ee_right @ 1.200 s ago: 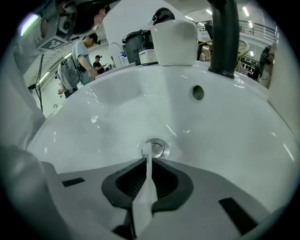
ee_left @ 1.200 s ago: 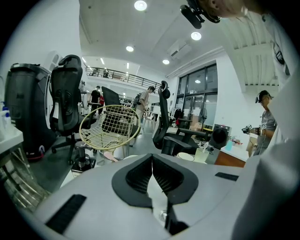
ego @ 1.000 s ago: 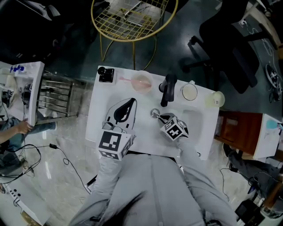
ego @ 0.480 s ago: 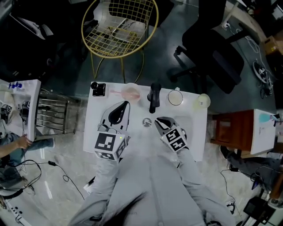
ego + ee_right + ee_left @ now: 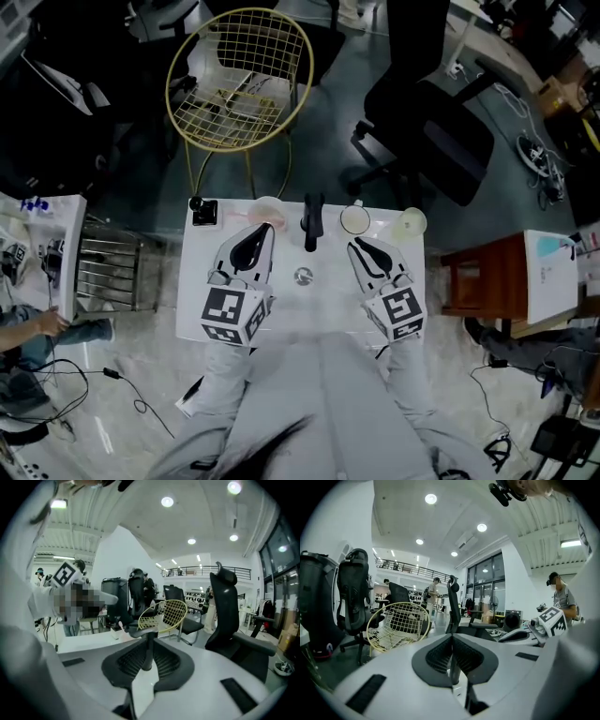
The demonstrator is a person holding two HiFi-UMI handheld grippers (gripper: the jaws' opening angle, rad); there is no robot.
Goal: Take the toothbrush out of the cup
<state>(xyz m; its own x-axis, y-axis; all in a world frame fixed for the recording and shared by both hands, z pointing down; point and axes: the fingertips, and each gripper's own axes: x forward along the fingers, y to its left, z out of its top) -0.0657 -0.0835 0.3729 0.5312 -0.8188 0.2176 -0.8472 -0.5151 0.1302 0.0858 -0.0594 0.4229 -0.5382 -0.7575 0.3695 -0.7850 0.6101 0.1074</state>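
Observation:
A pale pink cup stands at the far edge of the white table, with a thin pink stick, seemingly the toothbrush, reaching left from it. My left gripper rests on the table just in front of the cup, jaws shut and empty. My right gripper lies at the right, also shut and empty, pointing toward a white cup. In the left gripper view the pads meet with nothing between them. The right gripper view shows its pads touching too.
A black upright tap-like fixture stands between the grippers at the far edge. A small metal piece lies mid-table, a black box at the far left corner, a yellowish cup far right. A gold wire chair stands beyond the table.
My right gripper has swung from the metal piece out to the right side of the table. The head view has pulled back and shows more of the room. The left gripper stays put.

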